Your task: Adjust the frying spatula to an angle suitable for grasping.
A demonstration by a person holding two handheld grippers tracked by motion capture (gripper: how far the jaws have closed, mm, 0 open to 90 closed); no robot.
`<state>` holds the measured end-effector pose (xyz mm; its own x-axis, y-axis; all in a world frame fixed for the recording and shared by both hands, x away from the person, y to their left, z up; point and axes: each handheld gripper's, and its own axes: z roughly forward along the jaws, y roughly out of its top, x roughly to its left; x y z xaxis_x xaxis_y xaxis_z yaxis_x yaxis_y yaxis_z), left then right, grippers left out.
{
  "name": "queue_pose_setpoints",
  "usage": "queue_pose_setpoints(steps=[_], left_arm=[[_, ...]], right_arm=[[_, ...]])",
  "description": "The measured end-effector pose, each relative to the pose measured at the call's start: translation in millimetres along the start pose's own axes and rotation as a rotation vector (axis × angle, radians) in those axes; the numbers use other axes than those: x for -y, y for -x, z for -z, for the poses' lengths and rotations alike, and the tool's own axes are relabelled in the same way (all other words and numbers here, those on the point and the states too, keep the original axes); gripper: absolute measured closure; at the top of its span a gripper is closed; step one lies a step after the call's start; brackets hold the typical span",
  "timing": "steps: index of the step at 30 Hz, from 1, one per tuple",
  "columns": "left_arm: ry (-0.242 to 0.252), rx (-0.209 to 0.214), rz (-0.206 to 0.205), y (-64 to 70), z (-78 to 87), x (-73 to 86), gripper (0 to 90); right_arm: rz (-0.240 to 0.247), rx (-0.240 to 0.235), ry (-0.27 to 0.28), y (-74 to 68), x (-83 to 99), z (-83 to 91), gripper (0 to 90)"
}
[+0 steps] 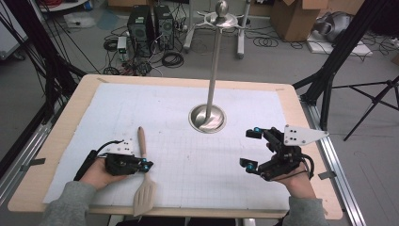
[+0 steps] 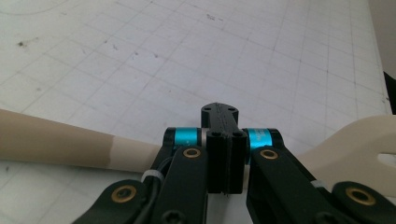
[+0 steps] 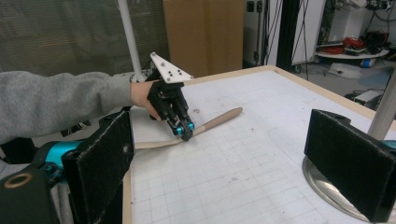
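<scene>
A wooden slotted spatula (image 1: 141,143) lies on the white grid mat (image 1: 188,155) at the front left, handle pointing away and head (image 1: 145,195) near the table's front edge. My left gripper (image 1: 148,165) is shut, its tips over the spatula's neck (image 2: 126,154); the pads meet with nothing seen between them. In the left gripper view the joined tips (image 2: 219,112) stand just above the spatula. My right gripper (image 1: 251,148) is held wide open at the front right, nothing between its pads (image 3: 100,168). From the right gripper view, the left gripper (image 3: 186,130) touches the spatula (image 3: 219,118).
A metal stand with a round base (image 1: 207,117) and tall pole (image 1: 214,61) rises from the mat's middle back; its base (image 3: 327,186) lies close by the right gripper. The wooden table edge (image 1: 28,188) frames the mat. Computers, cables and boxes are on the floor beyond.
</scene>
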<state>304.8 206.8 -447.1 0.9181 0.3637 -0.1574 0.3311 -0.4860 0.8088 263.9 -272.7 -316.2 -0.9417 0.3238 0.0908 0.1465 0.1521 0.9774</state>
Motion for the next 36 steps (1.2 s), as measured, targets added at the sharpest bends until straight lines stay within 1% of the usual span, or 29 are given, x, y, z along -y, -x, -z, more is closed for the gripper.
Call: queue_pose_setpoints(steps=[3,6,7,8,9,10,11,13,14,15,16,17,18,19,21,22,23,24,25,26,27,28,30,31,32,35,36], left_arm=[[-0.003,-0.004,0.002,0.8,4.2,2.7,89.7],[-0.013,-0.029,0.001,3.6,3.8,1.1,89.5],[-0.017,-0.061,-0.008,6.5,2.9,-0.6,89.5],[-0.011,-0.08,-0.014,7.6,3.3,-2.3,89.4],[0.0,-0.101,-0.011,7.5,4.5,-3.8,89.4],[0.004,-0.125,-0.004,5.8,6.4,-5.0,89.5],[0.008,-0.141,0.007,4.0,8.5,-5.5,89.5],[0.018,-0.163,0.007,0.4,13.8,-4.9,89.5],[0.02,-0.177,0.015,-1.3,16.5,-4.4,89.5],[0.025,-0.185,0.022,-3.7,19.1,-3.9,89.5],[0.025,-0.198,0.019,-6.2,21.7,-3.2,89.5],[0.026,-0.205,0.025,-8.3,23.3,-2.1,89.5],[0.016,-0.222,0.026,-12.9,25.2,0.3,89.5],[0.016,-0.222,0.026,-12.9,25.2,0.3,89.5],[-0.013,-0.233,0.018,-17.0,25.4,2.2,89.5],[-0.018,-0.236,0.018,-18.4,24.9,2.9,89.5],[-0.012,-0.235,0.024,-19.6,24.4,3.4,89.5],[-0.016,-0.239,0.02,-21.3,24.6,3.5,89.5],[-0.014,-0.241,0.022,-22.8,24.8,3.2,89.5],[-0.008,-0.247,0.027,-24.9,25.5,3.1,89.5],[-0.008,-0.247,0.027,-24.9,25.5,3.1,89.5],[-0.009,-0.25,0.036,-26.7,26.0,3.2,89.5],[-0.021,-0.26,0.048,-29.6,25.4,4.7,89.5],[-0.03,-0.262,0.05,-31.1,24.4,5.9,89.5],[-0.012,-0.254,0.045,-32.8,24.5,8.2,89.5],[0.001,-0.245,0.046,-33.7,23.8,8.6,89.5],[0.006,-0.241,0.037,-34.2,22.5,7.8,89.6]], right_arm=[[-0.008,-0.001,-0.002,1.6,-0.2,-2.5,7.5],[-0.009,-0.013,-0.001,3.2,-0.7,-5.6,7.5],[-0.008,-0.014,0.002,3.4,-1.1,-6.5,7.5],[-0.003,-0.016,0.003,4.1,-1.7,-7.7,7.5],[-0.013,-0.02,0.002,3.6,-2.2,-8.4,7.5],[0.001,-0.021,0.007,4.8,-2.6,-10.3,7.5],[0.001,-0.021,0.007,4.8,-2.6,-10.3,7.5],[-0.005,-0.024,-0.004,3.5,-2.5,-11.0,7.4],[-0.003,-0.028,-0.007,3.1,-2.4,-10.9,7.5],[-0.001,-0.021,-0.003,2.5,-2.5,-10.3,7.5],[-0.001,-0.021,-0.003,2.5,-2.5,-10.3,7.5],[-0.006,-0.021,-0.003,1.9,-2.3,-9.5,7.4],[-0.004,-0.016,-0.001,1.4,-1.6,-8.4,7.5],[-0.004,-0.016,-0.001,1.4,-1.6,-8.4,7.5],[-0.005,-0.011,-0.007,0.4,-0.5,-6.8,7.5],[-0.013,-0.006,-0.012,-0.8,0.7,-4.9,7.5],[-0.013,-0.006,-0.012,-0.8,0.7,-4.9,7.5],[-0.008,-0.001,-0.011,-0.7,1.3,-4.1,7.4],[-0.006,0.004,-0.011,-0.6,1.8,-3.2,7.5],[-0.018,0.008,-0.013,-2.1,2.7,-1.2,7.5],[-0.018,0.008,-0.013,-2.1,2.7,-1.2,7.5],[-0.012,0.009,-0.013,-2.0,3.2,-0.6,7.5],[-0.019,0.017,-0.016,-3.3,4.1,1.7,7.5],[-0.012,0.019,-0.014,-3.2,4.4,2.4,7.5],[-0.017,0.025,-0.013,-4.2,4.8,3.7,7.5],[-0.012,0.029,-0.016,-4.5,5.7,5.0,7.5],[-0.018,0.034,-0.024,-5.6,6.8,6.7,7.5]])
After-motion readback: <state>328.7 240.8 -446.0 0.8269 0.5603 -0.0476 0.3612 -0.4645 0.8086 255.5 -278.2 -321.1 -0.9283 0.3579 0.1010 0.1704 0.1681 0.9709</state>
